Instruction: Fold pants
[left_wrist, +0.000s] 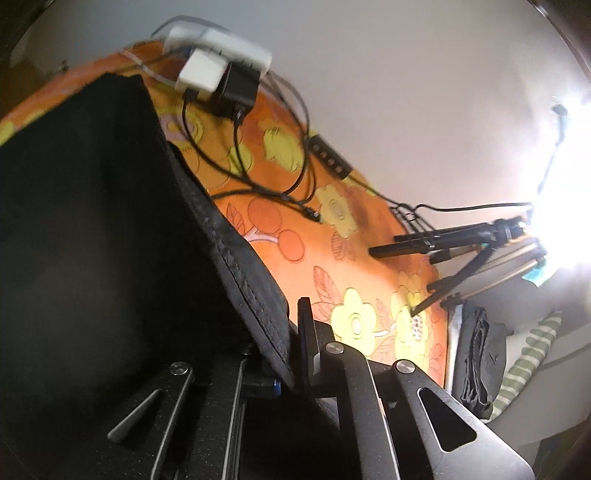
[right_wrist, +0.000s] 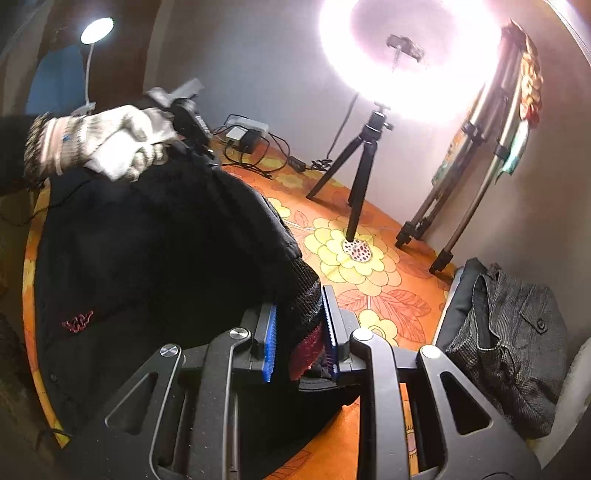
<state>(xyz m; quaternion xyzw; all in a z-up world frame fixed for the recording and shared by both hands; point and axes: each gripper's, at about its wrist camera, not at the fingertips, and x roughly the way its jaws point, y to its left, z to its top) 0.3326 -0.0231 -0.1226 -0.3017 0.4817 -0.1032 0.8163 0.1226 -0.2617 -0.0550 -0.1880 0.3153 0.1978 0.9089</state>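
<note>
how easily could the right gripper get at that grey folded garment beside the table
Probably not right away: the right gripper is shut on the black pants waistband. The path to the grey garment looks unobstructed, but it would have to let go first.

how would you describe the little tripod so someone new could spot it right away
Start at the bright ring light against the back wall. Directly under it, on the orange flowered cloth, stands the small black tripod, one foot planted in a yellow flower. Unlike the tall silver tripods leaning on the wall beside it, it is short, black and upright.
</note>
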